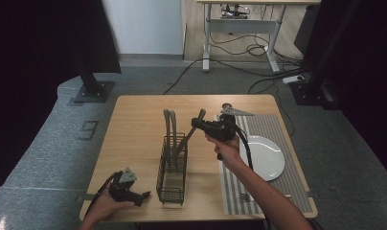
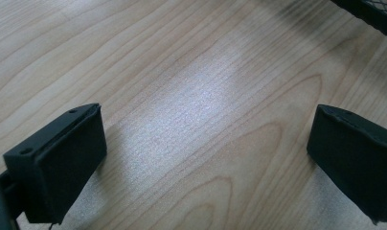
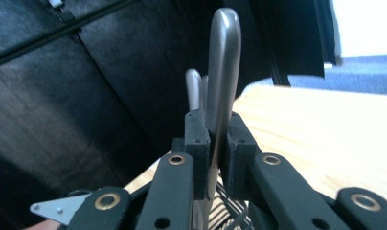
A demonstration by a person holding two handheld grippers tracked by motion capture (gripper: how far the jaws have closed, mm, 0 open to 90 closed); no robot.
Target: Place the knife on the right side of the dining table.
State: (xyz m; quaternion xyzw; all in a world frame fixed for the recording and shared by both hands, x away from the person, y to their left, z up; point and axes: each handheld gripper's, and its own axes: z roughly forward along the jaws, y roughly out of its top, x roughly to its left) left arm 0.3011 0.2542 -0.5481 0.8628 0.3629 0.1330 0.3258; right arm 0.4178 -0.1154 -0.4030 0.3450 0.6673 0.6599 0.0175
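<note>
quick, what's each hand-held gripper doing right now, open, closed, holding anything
Left hand-held gripper: open, holding nothing, low over the table.
Right hand-held gripper: closed on a utensil handle above the wire basket.

Your grey metal utensil (image 3: 223, 72) hides its working end inside the black wire-mesh caddy (image 1: 172, 179), too small to identify.

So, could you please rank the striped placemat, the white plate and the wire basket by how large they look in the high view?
1. Striped placemat, clearly the largest.
2. White plate and wire basket look about alike; the basket stands upright, so I would not rank them.
</note>
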